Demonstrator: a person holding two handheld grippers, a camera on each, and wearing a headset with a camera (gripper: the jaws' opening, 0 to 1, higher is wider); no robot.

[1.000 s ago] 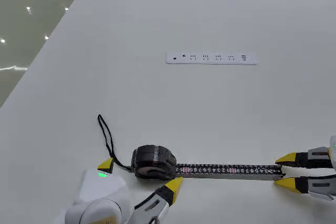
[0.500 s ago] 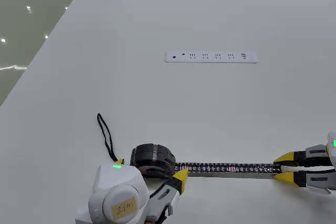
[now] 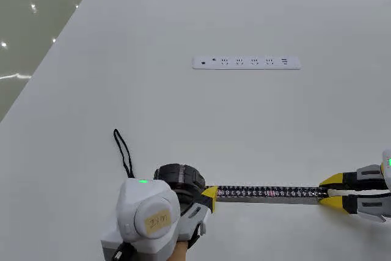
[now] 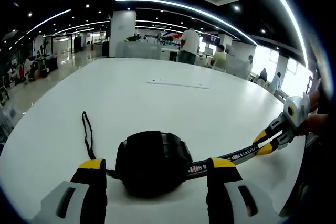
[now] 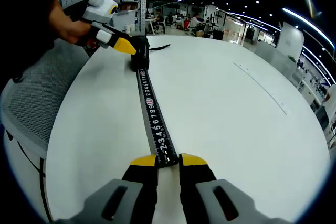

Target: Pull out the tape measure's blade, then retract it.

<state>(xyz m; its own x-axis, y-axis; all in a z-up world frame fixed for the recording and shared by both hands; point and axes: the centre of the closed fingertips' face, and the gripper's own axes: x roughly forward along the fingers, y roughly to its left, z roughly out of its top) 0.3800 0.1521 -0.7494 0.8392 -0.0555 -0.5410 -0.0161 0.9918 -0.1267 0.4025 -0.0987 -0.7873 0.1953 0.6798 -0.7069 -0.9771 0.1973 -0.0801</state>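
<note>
The blade (image 3: 269,193) is out of the tape measure case (image 3: 180,181), right gripper (image 3: 333,191) pinching its tip, left gripper (image 4: 158,163) spread wide around that case; next, I think, it should slide back in slowly.

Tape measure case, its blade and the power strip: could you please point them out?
tape measure case (image 4: 152,161), left gripper view, middle of black housing.
blade (image 3: 269,193), head view, midway along its scale.
power strip (image 3: 247,62), head view, its centre.

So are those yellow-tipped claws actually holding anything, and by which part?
The right gripper pinches the free end of the black numbered tape blade. The left gripper straddles the round black tape measure case; whether it squeezes cannot be told.
</note>
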